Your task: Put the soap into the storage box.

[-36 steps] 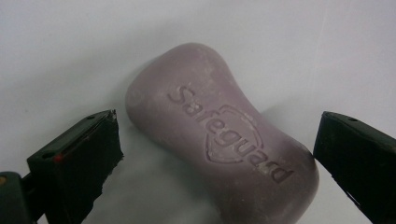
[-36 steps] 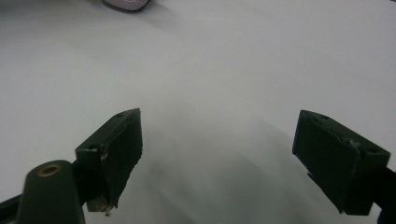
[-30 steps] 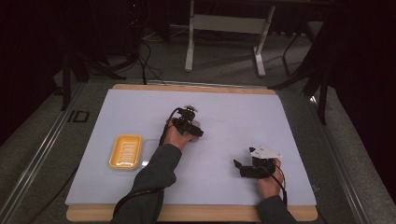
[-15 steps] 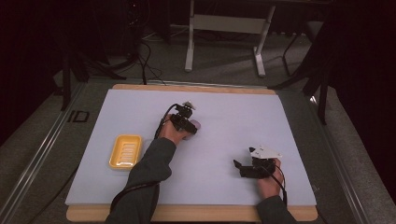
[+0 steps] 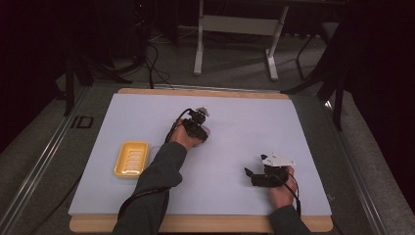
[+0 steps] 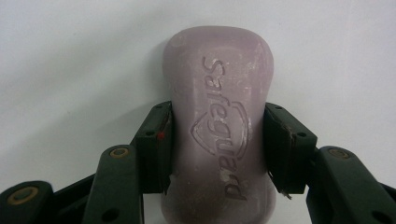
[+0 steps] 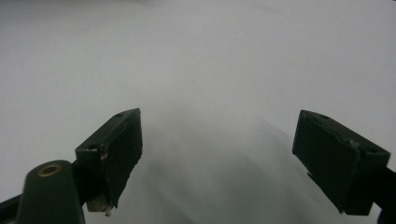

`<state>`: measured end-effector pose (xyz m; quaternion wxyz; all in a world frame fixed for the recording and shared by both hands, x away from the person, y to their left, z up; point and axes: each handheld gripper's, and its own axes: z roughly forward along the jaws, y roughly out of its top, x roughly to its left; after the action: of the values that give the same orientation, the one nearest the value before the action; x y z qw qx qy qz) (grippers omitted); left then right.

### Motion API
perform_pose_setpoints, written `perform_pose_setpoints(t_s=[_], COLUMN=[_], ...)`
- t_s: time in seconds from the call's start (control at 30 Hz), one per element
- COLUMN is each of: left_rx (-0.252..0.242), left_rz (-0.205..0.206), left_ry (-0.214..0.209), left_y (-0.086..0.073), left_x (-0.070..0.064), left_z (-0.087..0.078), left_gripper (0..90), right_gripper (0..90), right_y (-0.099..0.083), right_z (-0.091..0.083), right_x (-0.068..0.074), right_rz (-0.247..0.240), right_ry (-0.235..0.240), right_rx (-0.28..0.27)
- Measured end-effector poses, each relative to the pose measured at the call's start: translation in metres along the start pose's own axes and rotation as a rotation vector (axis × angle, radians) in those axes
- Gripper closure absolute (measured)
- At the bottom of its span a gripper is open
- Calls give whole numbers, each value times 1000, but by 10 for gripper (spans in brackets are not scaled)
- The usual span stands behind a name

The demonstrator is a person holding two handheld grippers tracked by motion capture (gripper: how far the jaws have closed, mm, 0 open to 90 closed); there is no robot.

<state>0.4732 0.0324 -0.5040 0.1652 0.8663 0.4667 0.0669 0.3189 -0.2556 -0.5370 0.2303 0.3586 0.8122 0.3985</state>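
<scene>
A pale mauve soap bar (image 6: 215, 65) stamped "Safeguard" lies on the white table sheet. My left gripper (image 6: 217, 144) is shut on it, with one pad pressed against each long side. In the high view the left gripper (image 5: 196, 126) sits near the table's middle, and a bit of the soap bar (image 5: 206, 131) peeks out beside it. A yellow soap dish (image 5: 130, 159) rests to its left, nearer the front. My right gripper (image 5: 250, 175) stays low at the front right, jaws pointing left. In its own view the right gripper (image 7: 219, 144) stands open over bare sheet.
The white sheet (image 5: 244, 122) covers a wooden board (image 5: 205, 224) whose edge shows at the front. Beyond the table are a grey floor, cables and a metal stand base (image 5: 235, 29). A metal rail (image 5: 44, 166) runs along the left side.
The left hand and its gripper have shifted a little away from the person, toward the table's middle. The right gripper has stayed where it was.
</scene>
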Motion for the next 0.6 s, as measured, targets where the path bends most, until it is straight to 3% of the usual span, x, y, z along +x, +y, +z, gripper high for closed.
perform_pose_setpoints(t_s=[0.13,0.27,0.6], left_rx=[27,28,50], left_rz=[15,15,61], left_ry=[29,23,33], left_y=[2,2,2], left_x=[-4,-3,-4], left_z=[0,1,-2], left_gripper=[481,482,490], right_gripper=[156,156,156], right_y=[0,0,0], right_z=[0,0,0], right_x=[0,0,0], right_rz=[1,0,0], right_ry=[1,1,6], right_rx=[0,0,0])
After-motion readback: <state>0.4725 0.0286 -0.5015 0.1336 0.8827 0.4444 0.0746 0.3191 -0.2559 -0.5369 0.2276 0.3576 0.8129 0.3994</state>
